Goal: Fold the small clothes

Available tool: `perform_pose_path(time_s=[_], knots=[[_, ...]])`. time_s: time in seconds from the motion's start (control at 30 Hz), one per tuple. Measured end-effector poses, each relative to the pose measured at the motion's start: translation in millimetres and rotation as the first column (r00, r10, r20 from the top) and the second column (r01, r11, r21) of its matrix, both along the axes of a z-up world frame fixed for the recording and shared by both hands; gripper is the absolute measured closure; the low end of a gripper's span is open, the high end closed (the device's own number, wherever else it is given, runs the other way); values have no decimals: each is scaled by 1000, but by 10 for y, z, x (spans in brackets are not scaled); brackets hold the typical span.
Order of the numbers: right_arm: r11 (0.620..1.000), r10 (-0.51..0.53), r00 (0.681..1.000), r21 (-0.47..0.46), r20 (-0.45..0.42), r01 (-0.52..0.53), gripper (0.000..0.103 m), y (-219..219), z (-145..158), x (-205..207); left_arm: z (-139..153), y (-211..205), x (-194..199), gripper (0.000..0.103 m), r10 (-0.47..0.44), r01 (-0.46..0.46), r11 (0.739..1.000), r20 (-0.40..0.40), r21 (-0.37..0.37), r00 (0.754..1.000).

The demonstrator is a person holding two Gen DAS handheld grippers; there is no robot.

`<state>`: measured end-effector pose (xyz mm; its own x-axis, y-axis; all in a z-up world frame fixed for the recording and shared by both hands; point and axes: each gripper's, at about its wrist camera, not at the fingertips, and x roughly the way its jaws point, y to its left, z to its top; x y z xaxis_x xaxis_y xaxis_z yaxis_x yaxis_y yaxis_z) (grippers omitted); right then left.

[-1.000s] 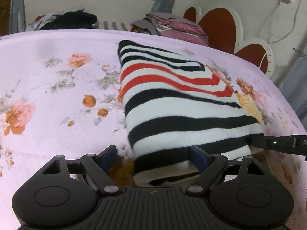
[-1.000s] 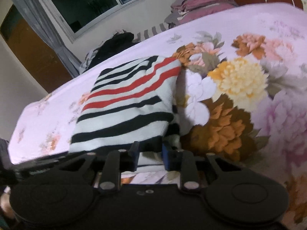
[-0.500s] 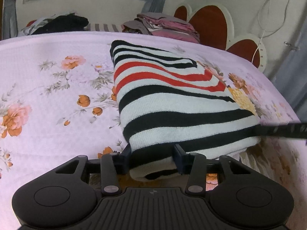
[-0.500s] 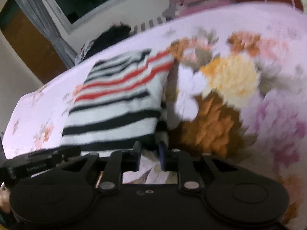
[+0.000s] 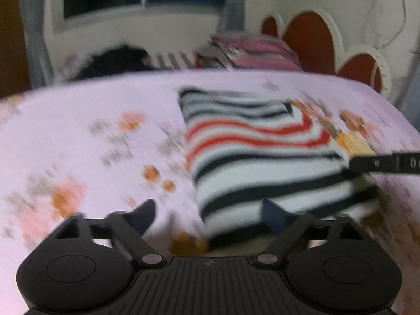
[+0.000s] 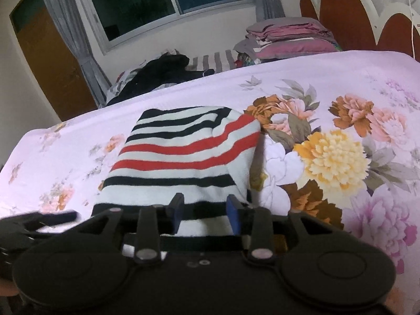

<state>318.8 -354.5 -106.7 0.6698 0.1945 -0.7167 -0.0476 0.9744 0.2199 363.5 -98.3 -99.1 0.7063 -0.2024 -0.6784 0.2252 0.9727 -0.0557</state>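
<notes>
A folded striped sweater (image 5: 265, 155), white with black and red bands, lies on the floral pink bedspread (image 5: 78, 136). My left gripper (image 5: 208, 214) is open at the sweater's near left corner; its right finger rests against the near edge. The left wrist view is blurred by motion. In the right wrist view the sweater (image 6: 183, 155) lies straight ahead. My right gripper (image 6: 204, 210) is open with its jaws spread around the near black-striped edge. The left gripper's finger shows at the left (image 6: 52, 216).
A stack of folded pink and grey bedding (image 6: 288, 36) and a heap of dark clothes (image 6: 160, 73) lie beyond the bed's far edge. A red and white headboard (image 6: 367, 18) stands at the right, a window (image 6: 170, 2) behind.
Both grippers have opened and let go of the sweater's near edge. The left gripper has pulled back and to the left; the sweater now lies flat on the bed.
</notes>
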Motion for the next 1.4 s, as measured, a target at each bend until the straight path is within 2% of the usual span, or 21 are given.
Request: perform_pose_path(time_s=[0.13,0.23,0.33,0.4,0.43,0.47,0.7,0.77,0.87,0.93,1.07,1.17,1.3,1.33,1.4], knots=[[999,-12,1000,-37,-22,11,66,50,-80,31,112,-9,84,10,-19,18,1000,24,19,1000],[997,-12,999,-82,-45,8,67,90,-153,45,118,-5,182,10,-23,23,1000,8,0,1000],[997,-30,999,-77,-43,27,65,113,-86,44,87,-25,245,10,-45,45,999,-16,-10,999],[997,-50,999,-67,-20,49,53,119,-7,21,55,-46,277,10,-58,58,998,-28,-9,998],[996,-63,998,-70,-10,62,42,120,25,13,45,-48,300,10,-65,65,998,-35,-11,997],[994,-77,997,-75,0,77,35,120,58,4,28,-55,320,10,-70,70,997,-44,-13,997],[990,-111,994,-86,-24,108,24,20,56,99,-84,-85,506,8,-67,63,997,-98,-47,993],[992,-110,993,-60,-43,107,20,-62,39,168,-89,-127,552,6,-67,63,997,-96,-43,993],[996,-85,993,-6,-80,85,19,-213,-35,364,-107,-211,656,4,-70,65,997,-103,-42,992],[997,-67,991,33,-113,71,15,-313,-134,533,-132,-265,719,3,-64,60,997,-113,-37,991],[986,-49,982,146,-185,76,15,-491,-394,826,-178,-351,823,2,-71,68,997,-129,-29,989],[974,-11,975,218,-222,60,16,-523,-569,959,-226,-392,926,2,-75,64,995,-170,-71,983],[969,33,977,245,-208,20,13,-489,-636,1021,-317,-424,1021,1,-90,66,991,-214,-119,973],[963,60,977,268,-205,-3,15,-472,-651,1033,-349,-417,1041,1,-94,65,989,-223,-135,970],[953,102,973,301,-207,-36,27,-430,-684,1055,-412,-369,1083,1,-93,46,982,-252,-186,963]])
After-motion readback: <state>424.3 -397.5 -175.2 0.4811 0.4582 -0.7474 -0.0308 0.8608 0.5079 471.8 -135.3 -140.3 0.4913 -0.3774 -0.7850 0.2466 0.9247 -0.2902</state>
